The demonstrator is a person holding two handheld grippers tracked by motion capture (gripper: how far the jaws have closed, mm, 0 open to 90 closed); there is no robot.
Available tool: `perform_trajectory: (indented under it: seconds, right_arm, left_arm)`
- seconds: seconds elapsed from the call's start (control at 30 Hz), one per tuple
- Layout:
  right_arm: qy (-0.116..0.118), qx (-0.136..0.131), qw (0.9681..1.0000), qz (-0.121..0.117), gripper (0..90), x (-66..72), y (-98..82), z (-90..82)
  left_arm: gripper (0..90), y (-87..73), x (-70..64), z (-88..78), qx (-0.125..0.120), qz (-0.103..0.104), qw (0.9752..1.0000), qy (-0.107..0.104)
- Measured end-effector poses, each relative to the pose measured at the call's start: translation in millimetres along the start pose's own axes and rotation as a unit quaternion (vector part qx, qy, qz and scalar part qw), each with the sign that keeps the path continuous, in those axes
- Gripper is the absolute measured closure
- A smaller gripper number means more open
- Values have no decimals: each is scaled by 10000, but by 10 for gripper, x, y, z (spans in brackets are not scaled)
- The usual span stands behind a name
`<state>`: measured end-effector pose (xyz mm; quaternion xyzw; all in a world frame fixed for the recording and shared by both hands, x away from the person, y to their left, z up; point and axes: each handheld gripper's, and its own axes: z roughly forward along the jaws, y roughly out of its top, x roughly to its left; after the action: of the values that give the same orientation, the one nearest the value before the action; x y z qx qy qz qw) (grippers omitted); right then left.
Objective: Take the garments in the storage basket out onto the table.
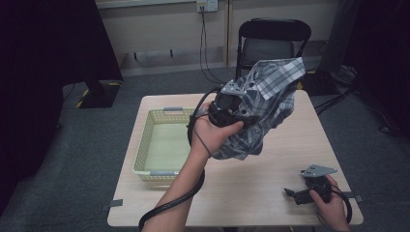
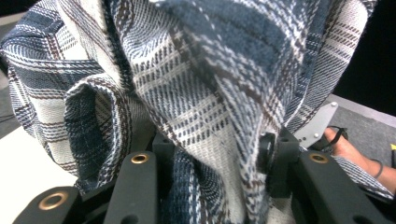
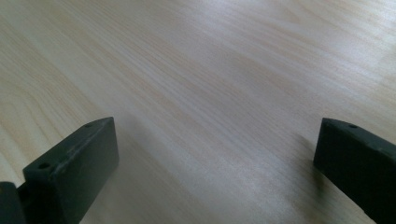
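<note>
A soft, light plaid shirt point(image 1: 270, 104) is held bunched above the worktop point(image 1: 270, 183), beside the basket point(image 1: 145, 159), clenched in the left gripper point(image 2: 215, 154). A gathered fold is best gripped. The right gripper point(image 3: 215, 158) is rested released.

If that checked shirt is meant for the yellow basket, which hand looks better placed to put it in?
Probably the left. Its claw is already shut on the checked shirt, held above the table right beside the yellow basket. The right claw rests open and empty at the table's near right corner, far from both.
</note>
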<state>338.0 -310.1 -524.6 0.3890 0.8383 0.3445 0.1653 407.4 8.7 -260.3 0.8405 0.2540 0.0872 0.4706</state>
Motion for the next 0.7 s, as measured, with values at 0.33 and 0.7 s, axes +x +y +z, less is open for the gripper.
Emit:
perform_trajectory:
  seconds: [0.33, 0.7]
  right_arm:
    - [-1, 0, 10000, -2, 0, 0, 0, 0]
    - [3, 3, 10000, 7, 0, 1, 0, 0]
  left_arm:
    - [583, -85, -76, 334, 40, -44, 9995, -309]
    - [583, -259, -100, 680, 139, -196, 9980, -581]
